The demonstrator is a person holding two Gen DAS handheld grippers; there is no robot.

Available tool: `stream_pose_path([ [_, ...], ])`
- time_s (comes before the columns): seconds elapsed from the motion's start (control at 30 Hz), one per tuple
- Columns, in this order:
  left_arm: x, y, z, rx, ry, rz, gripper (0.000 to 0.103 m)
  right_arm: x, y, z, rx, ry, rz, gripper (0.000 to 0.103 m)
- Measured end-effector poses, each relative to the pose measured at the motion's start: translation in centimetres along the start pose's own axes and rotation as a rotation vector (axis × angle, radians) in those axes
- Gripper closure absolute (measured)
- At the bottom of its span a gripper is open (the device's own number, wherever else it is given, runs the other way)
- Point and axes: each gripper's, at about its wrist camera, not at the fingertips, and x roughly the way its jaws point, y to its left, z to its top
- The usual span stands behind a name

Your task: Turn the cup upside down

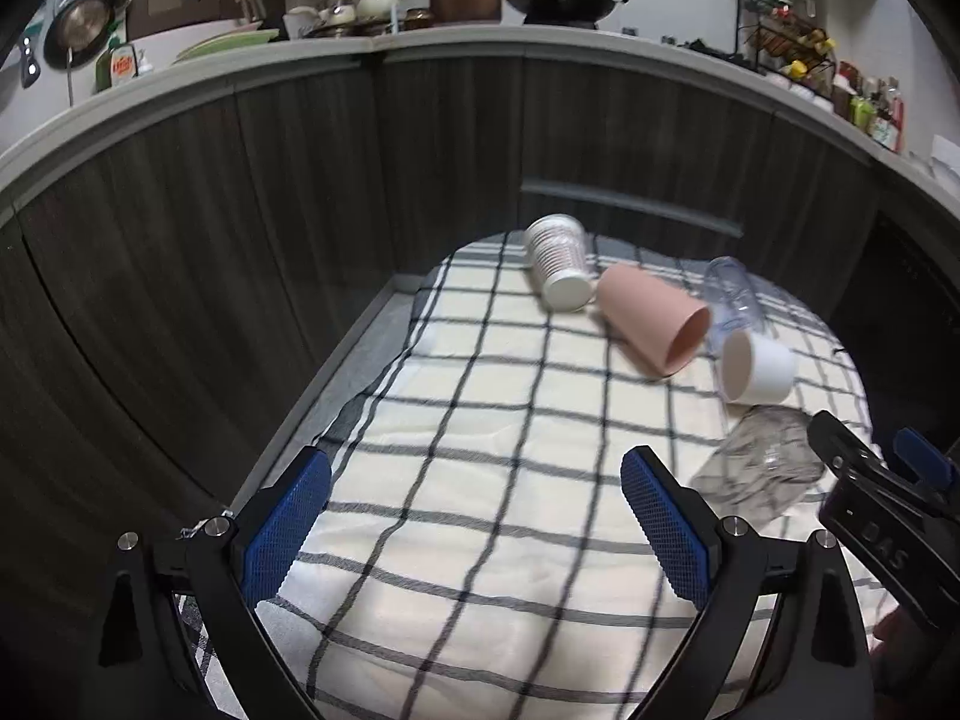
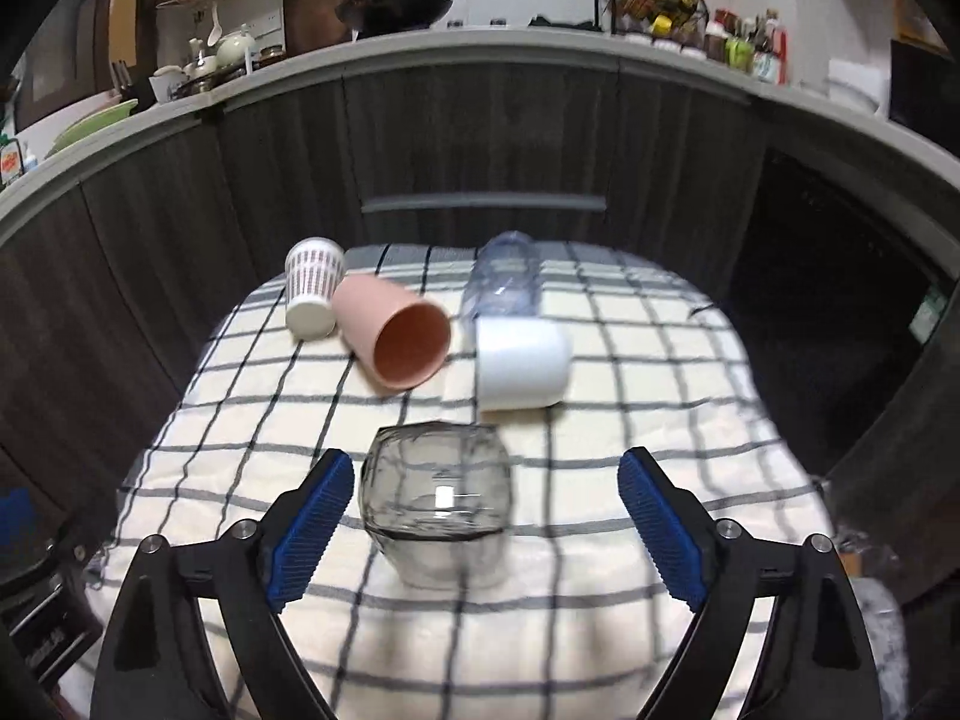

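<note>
Smoky glass cup (image 2: 437,498) lying on its side on the checked cloth (image 2: 600,630), just ahead of the right gripper (image 2: 483,534) and nearer its left pad than its right. Long axis roughly along the line of sight, one end towards the camera; which end is the mouth, hard to tell through the blur. Fingers spread wide, nothing held, no touch yet.

Best done by sliding a little left to centre the cup between the pads, closing across the middle of its wall, lifting clear of the cloth, then turning the wrist until the mouth faces down. Smooth glass, so probably slippery: firm, even squeeze.

Beyond: pink cup (image 2: 396,339), white cup (image 2: 521,363), ribbed cup (image 2: 312,294) and clear bottle (image 2: 504,282), all lying over.

Left gripper (image 1: 474,525) likewise wide apart and empty, over bare cloth.
</note>
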Motion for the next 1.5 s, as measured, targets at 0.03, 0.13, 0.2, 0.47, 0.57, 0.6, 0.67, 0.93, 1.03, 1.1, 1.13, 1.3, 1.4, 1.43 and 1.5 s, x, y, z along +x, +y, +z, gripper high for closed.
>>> stream_pose_path([
  [0.03, -0.4, -0.2, 0.2, 0.002, -0.006, -0.008, 0.004, -0.6, -0.4, 0.1, -0.001, -0.004, -0.004, 0.013],
  [0.13, -2.1, -1.3, 0.8, 0.022, -0.027, -0.043, 0.004, -3.2, -1.5, 0.9, -0.002, -0.021, -0.023, 0.012],
  [0.2, -3.1, -2.0, 1.0, 0.043, -0.042, -0.062, 0.003, -4.9, -2.3, 1.2, 0.001, -0.036, -0.037, 0.01],
  [0.47, -7.1, -4.2, 1.6, 0.104, -0.093, -0.117, 0.001, -10.4, -4.4, 1.7, 0.005, -0.111, -0.064, 0.005],
  [0.57, -8.4, -4.4, 1.6, 0.115, -0.116, -0.114, 0.0, -11.8, -5.0, 1.8, 0.007, -0.129, -0.062, 0.005],
  [0.6, -8.8, -4.5, 1.7, 0.118, -0.124, -0.111, 0.0, -12.2, -5.1, 1.8, 0.011, -0.134, -0.062, 0.005],
  [0.67, -9.2, -4.4, 1.8, 0.115, -0.131, -0.106, 0.0, -12.7, -5.5, 1.9, 0.022, -0.138, -0.055, 0.004],
  [0.93, -10.7, -4.4, 1.5, 0.122, -0.164, -0.1, 0.0, -14.2, -5.9, 1.5, 0.035, -0.149, -0.043, 0.004],
  [1.03, -11.0, -4.3, 1.3, 0.113, -0.161, -0.103, 0.0, -14.8, -5.8, 1.3, 0.03, -0.165, -0.04, 0.004],
  [1.1, -11.2, -4.2, 1.2, 0.112, -0.167, -0.099, 0.0, -15.2, -5.8, 1.2, 0.031, -0.173, -0.035, 0.004],
  [1.13, -11.3, -4.2, 1.2, 0.111, -0.17, -0.099, 0.0, -15.3, -5.9, 1.1, 0.032, -0.177, -0.032, 0.004],
  [1.3, -11.6, -4.2, 1.2, 0.114, -0.177, -0.096, 0.0, -15.7, -5.8, 1.0, 0.026, -0.189, -0.021, 0.004],
  [1.4, -11.7, -4.2, 1.2, 0.114, -0.177, -0.097, 0.0, -16.0, -5.7, 1.0, 0.021, -0.194, -0.019, 0.004],
  [1.43, -11.7, -4.2, 1.1, 0.113, -0.178, -0.095, 0.0, -16.0, -5.7, 1.0, 0.023, -0.195, -0.02, 0.004],
  [1.5, -11.9, -4.2, 1.1, 0.114, -0.181, -0.096, 0.0, -16.1, -5.7, 1.0, 0.023, -0.197, -0.02, 0.004],
])
